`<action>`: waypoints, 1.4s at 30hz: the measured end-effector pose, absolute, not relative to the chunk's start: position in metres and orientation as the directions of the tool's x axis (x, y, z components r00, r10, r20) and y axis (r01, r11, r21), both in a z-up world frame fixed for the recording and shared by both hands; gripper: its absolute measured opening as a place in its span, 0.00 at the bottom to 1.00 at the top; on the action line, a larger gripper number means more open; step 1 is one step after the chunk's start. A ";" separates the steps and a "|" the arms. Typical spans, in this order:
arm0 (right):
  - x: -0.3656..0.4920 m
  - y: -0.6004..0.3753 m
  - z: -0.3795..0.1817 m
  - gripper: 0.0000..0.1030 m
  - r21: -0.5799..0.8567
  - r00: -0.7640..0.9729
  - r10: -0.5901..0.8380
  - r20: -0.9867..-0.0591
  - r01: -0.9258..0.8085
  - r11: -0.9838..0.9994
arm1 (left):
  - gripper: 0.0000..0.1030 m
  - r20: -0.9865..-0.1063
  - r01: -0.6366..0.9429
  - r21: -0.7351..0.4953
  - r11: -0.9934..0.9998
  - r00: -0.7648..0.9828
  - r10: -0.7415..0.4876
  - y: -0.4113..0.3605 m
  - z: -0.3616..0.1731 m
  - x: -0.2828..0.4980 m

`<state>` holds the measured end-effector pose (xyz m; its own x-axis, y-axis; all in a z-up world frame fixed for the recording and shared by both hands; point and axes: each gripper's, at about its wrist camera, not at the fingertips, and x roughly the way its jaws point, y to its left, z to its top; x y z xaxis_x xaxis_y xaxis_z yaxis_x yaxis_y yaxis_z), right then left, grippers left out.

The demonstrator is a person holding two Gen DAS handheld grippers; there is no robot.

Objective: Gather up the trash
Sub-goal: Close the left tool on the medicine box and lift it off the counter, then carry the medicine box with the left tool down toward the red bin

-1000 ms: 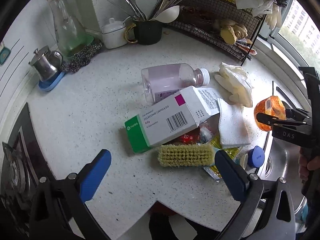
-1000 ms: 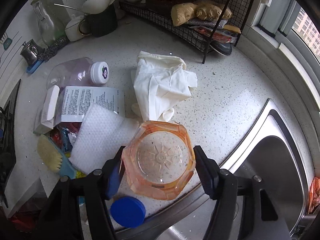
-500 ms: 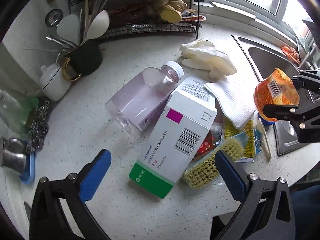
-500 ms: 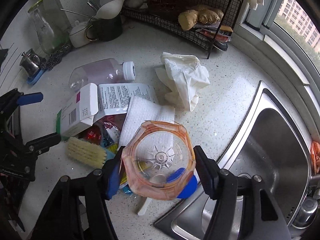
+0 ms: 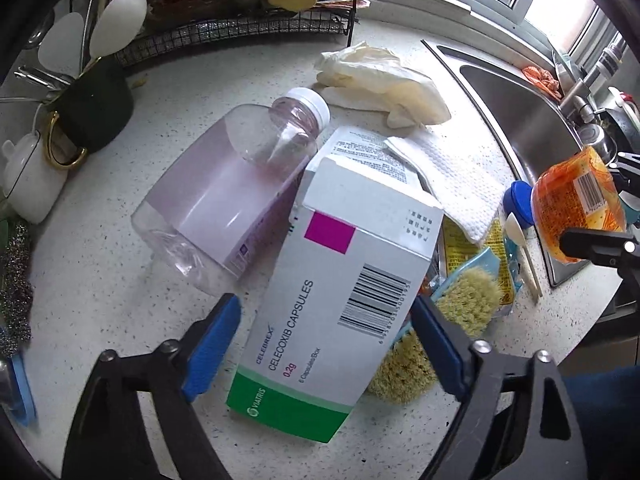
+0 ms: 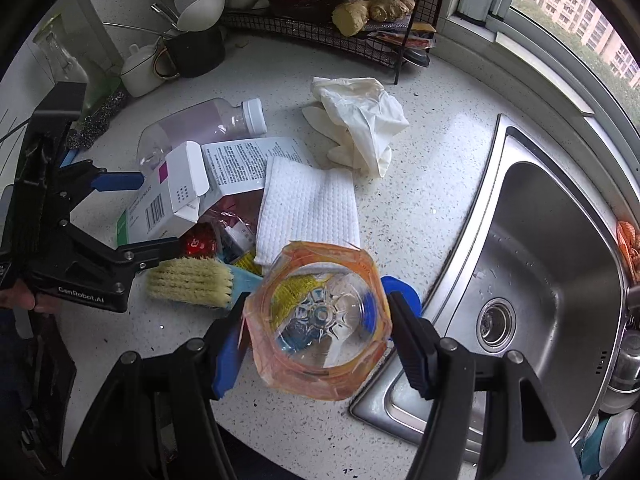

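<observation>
A white and green capsule box [image 5: 340,300] lies on the speckled counter, leaning on an empty pink-tinted bottle [image 5: 228,188]. My left gripper [image 5: 324,344] is open, its jaws on either side of the box's lower half. My right gripper [image 6: 316,340] is shut on an orange clear plastic jar [image 6: 320,320], held above the counter by the sink edge; the jar also shows in the left wrist view [image 5: 576,208]. The box [image 6: 168,196] and the bottle [image 6: 200,128] show in the right wrist view too.
White gloves [image 6: 356,120], a white paper towel [image 6: 308,208], a leaflet [image 6: 240,164], wrappers [image 6: 224,236], a scrub brush [image 6: 192,280] and a blue cap [image 6: 404,292] lie nearby. The steel sink [image 6: 540,264] is to the right. A wire rack [image 6: 340,20] and utensil mug [image 6: 196,52] stand behind.
My left gripper has moved in close over the capsule box, its jaws now straddling it. My right gripper has lifted the orange jar back from the pile toward the sink edge.
</observation>
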<state>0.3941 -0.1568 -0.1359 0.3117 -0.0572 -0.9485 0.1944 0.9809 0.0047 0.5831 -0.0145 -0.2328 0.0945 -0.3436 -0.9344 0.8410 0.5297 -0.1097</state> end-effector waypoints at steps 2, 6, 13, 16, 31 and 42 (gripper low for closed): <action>0.394 -0.156 -0.136 0.61 0.006 0.314 -0.058 -0.948 0.200 0.980 | 0.68 -0.941 0.840 -0.093 0.534 0.102 -0.324 -0.015 -0.236 0.582; 0.395 -0.156 -0.136 0.61 0.009 0.314 -0.056 -0.948 0.201 0.980 | 0.67 -0.928 0.844 -0.069 0.532 0.141 -0.344 -0.010 -0.229 0.577; 0.392 -0.153 -0.123 0.61 0.005 0.341 -0.046 -0.939 0.147 0.989 | 0.67 -0.914 0.804 -0.064 0.591 0.191 -0.358 0.005 -0.195 0.563; 0.391 -0.154 -0.112 0.61 0.019 0.372 -0.019 -0.928 0.100 0.995 | 0.67 -0.897 0.787 -0.055 0.615 0.232 -0.376 0.007 -0.172 0.545; 0.358 -0.158 -0.075 0.61 0.136 0.392 0.269 -0.880 -0.334 0.933 | 0.67 -0.887 0.439 -0.090 0.894 0.372 -0.272 0.012 -0.111 0.413; 0.316 -0.145 -0.070 0.61 0.175 0.306 0.403 -0.862 -0.567 0.805 | 0.67 -0.898 0.146 -0.052 0.988 0.427 -0.110 0.019 -0.095 0.324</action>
